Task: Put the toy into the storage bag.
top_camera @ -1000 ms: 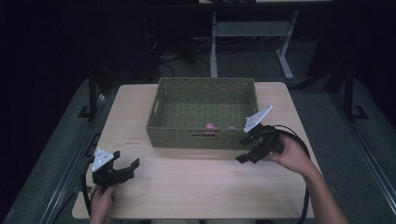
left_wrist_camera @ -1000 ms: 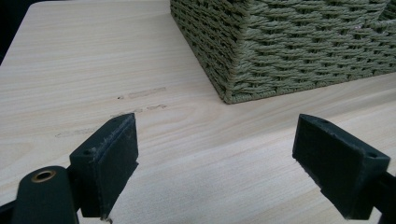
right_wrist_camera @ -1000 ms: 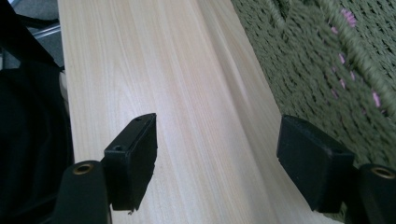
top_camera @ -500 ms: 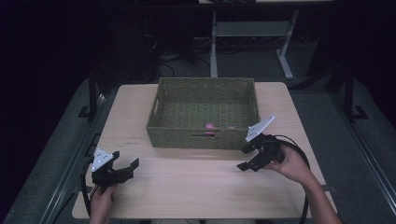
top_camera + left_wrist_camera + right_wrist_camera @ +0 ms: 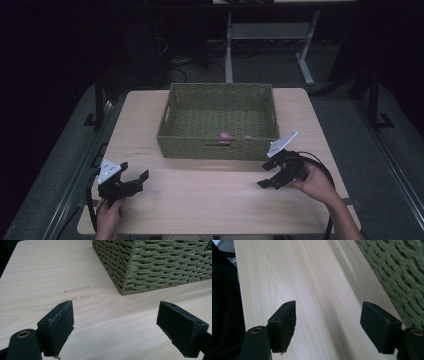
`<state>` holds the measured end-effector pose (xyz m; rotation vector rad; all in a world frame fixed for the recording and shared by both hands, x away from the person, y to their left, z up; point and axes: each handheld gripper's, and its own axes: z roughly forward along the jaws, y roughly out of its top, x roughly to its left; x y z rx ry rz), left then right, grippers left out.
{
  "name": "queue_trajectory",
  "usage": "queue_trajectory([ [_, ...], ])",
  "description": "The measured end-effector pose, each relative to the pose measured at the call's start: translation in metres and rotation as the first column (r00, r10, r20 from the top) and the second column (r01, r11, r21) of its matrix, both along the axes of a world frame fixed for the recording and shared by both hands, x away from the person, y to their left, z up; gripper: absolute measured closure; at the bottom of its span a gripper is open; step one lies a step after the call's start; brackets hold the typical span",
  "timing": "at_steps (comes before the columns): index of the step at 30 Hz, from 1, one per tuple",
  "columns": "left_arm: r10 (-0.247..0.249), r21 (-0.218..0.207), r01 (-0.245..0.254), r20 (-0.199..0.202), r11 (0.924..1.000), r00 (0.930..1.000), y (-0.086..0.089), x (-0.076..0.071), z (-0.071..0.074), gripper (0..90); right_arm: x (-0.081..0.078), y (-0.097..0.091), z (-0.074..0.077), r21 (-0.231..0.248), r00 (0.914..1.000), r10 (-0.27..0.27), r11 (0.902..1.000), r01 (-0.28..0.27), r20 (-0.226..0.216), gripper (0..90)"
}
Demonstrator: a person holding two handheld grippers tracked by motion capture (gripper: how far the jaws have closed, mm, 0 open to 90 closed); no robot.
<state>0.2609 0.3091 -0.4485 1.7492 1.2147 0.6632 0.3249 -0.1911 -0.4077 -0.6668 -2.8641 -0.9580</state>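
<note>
A basket (image 5: 218,100) sits on the desk (image 5: 200,200), at the back and in the middle. Two small things (image 5: 224,135) lie inside it — near its front wall. The left hand-held gripper (image 5: 134,181) is at the desk's front left, and the right hand-held gripper (image 5: 267,182) is at the front right — just before the basket's right corner.

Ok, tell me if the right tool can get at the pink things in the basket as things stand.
Probably yes. The right tool is open and empty, just outside the basket's near wall; the pink things lie just behind that wall, and the top is open. It must lift over the rim.

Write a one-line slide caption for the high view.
Both open tongs, left and right, rest empty on the wooden table before a green wicker basket.
</note>
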Motion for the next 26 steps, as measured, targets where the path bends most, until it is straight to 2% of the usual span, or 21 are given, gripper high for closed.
queue_trajectory([
  [15,0.000,0.003,0.000,0.002,1.0000,1.0000,0.000,0.000,0.000,13.9,-0.011,-0.018,-0.011,0.008,0.9981,-0.057,0.9984,0.057,-0.023,28.2],
  [26,-0.009,0.005,0.009,-0.001,0.9999,1.0000,-0.002,0.001,0.000,13.8,-0.024,-0.023,-0.020,0.033,0.9966,-0.082,0.9960,0.083,-0.006,27.1],
])
